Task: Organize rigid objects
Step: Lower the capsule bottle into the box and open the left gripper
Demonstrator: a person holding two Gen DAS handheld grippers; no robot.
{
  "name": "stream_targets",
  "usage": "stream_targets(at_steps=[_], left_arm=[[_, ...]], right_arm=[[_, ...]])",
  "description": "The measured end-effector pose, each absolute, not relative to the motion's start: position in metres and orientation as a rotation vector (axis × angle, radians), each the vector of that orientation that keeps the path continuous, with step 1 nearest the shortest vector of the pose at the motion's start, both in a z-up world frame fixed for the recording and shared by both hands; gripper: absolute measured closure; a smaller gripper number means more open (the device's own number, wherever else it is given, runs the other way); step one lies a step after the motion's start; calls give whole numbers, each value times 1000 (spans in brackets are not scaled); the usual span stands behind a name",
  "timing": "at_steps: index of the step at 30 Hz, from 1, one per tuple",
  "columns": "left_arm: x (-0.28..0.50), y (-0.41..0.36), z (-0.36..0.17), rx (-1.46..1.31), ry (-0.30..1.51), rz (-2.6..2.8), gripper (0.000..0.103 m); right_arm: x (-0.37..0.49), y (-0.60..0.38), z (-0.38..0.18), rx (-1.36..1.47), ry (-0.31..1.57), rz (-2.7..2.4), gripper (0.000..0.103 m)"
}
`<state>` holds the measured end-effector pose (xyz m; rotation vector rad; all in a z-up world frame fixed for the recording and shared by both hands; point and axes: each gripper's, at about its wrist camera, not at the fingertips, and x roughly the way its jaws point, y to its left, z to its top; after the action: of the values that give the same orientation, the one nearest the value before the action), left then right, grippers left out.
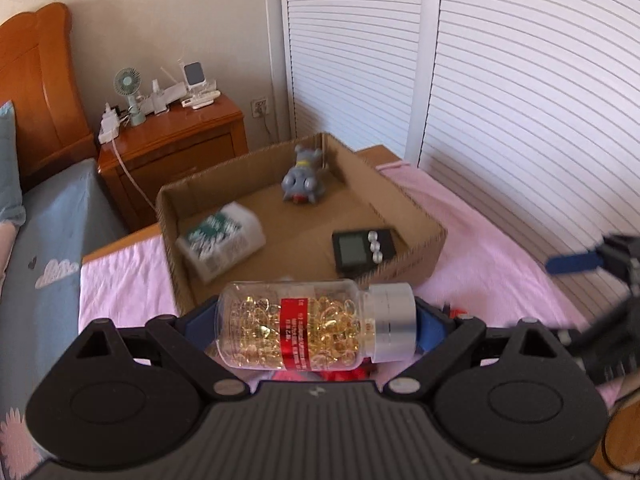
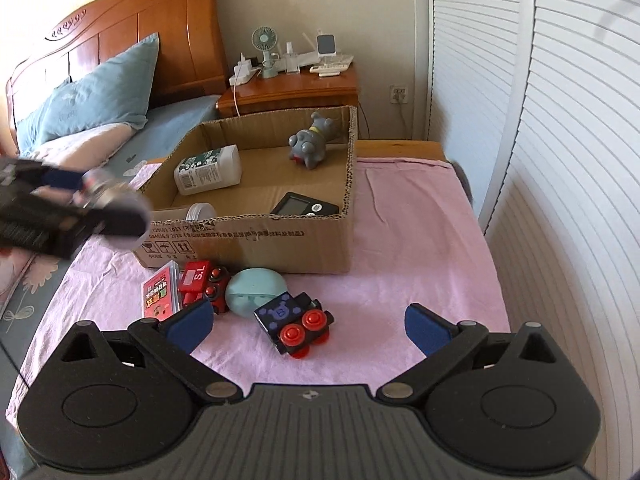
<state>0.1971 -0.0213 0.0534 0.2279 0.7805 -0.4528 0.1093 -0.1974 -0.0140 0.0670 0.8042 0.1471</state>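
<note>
My left gripper (image 1: 316, 326) is shut on a clear capsule bottle (image 1: 304, 326) with a silver cap, held sideways just in front of the cardboard box (image 1: 424, 256). The box holds a white bottle (image 1: 222, 238), a grey toy animal (image 1: 303, 178) and a black timer (image 1: 362, 248). My right gripper (image 2: 308, 326) is open and empty above the pink cloth, near a black toy train (image 2: 294, 322), a red toy train (image 2: 202, 282), a pale blue case (image 2: 256, 290) and a red card box (image 2: 160, 294). The left gripper (image 2: 72, 208) shows blurred at the box's left corner.
The box (image 2: 256, 240) sits on a pink cloth (image 2: 400, 260) over a low table beside the bed (image 2: 80, 120). A wooden nightstand (image 2: 296, 88) with a fan and chargers stands behind. White louvred doors (image 2: 560, 140) run along the right.
</note>
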Motion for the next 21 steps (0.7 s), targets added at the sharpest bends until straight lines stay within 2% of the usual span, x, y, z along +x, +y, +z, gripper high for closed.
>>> stream_targets(at_steps=[13,21], left_arm=[[279,-57,22,214,861,-321,8],[269,-48,26,202,861,-296,7]], right_arm=[[114,-228,-26,108,806,124,0],[114,-226,-29,107,819,135,0]])
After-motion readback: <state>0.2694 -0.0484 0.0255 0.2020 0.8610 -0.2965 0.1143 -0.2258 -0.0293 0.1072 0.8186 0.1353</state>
